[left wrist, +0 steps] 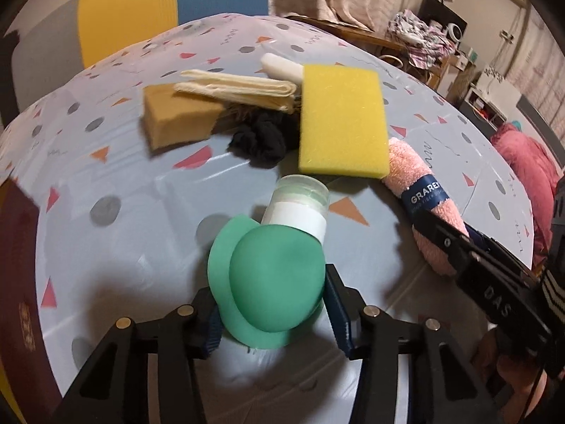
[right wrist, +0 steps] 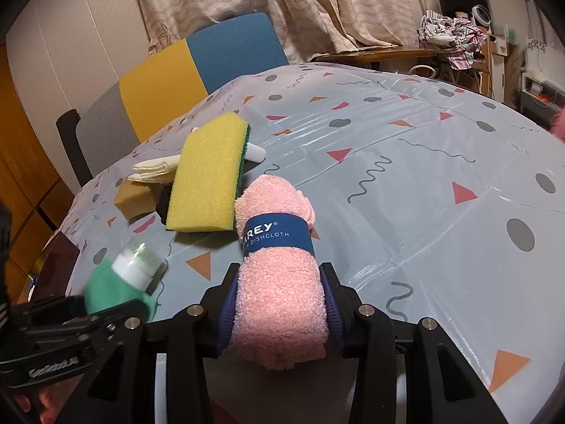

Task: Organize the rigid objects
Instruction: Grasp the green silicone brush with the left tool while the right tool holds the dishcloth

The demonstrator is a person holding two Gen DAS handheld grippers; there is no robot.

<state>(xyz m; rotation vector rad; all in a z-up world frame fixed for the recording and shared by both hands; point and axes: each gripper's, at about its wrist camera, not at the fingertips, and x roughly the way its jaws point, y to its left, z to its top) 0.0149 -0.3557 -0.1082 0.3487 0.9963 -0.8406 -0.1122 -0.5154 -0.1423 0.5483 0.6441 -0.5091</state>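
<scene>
My left gripper [left wrist: 270, 309] is shut on a green squeeze bottle [left wrist: 275, 282] with a white collar and clear cap [left wrist: 302, 192], held just above the table; it also shows in the right wrist view [right wrist: 116, 282]. My right gripper [right wrist: 279, 304] is shut on a rolled pink dishcloth [right wrist: 279, 300] with a blue paper band, also seen in the left wrist view [left wrist: 420, 194]. A yellow sponge [left wrist: 340, 120] leans on the pile behind, also in the right wrist view [right wrist: 208, 176].
A brown sponge [left wrist: 176, 116], folded cream cloth [left wrist: 240, 86], black scrunched fabric [left wrist: 265, 137] and a white piece [left wrist: 282, 65] lie in a pile on the patterned tablecloth [right wrist: 423, 176]. A yellow and blue chair [right wrist: 197, 67] stands behind the table.
</scene>
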